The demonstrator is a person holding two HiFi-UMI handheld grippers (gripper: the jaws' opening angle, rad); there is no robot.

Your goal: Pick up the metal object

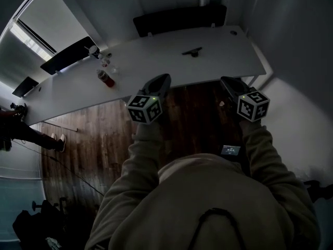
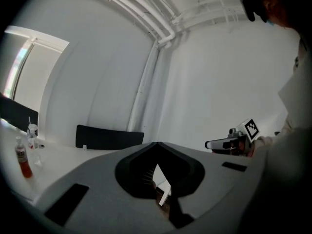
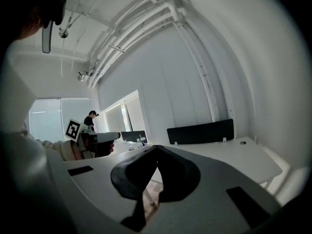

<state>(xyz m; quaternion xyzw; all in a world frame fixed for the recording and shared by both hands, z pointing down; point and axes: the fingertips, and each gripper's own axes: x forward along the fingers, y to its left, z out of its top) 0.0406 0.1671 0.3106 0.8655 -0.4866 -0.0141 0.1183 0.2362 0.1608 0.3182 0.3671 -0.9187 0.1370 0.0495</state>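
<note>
A small dark metal object (image 1: 192,51) lies on the long white desk (image 1: 156,56), towards its far side. Both grippers hang in front of the desk's near edge, over the wooden floor, apart from the object. My left gripper (image 1: 162,78) points at the desk with its jaws together and nothing between them (image 2: 157,143). To its right, my right gripper (image 1: 227,80) is also shut and empty (image 3: 157,146). Each gripper view catches the other gripper: the right one (image 2: 214,144) and the left one (image 3: 109,136). Neither gripper view shows the metal object.
A bottle of red liquid (image 1: 105,78) and small clear containers (image 1: 104,61) stand on the desk's left part. Black partition screens (image 1: 179,19) (image 1: 67,55) line its far edge. White walls close the right side. A person (image 1: 21,132) stands far left.
</note>
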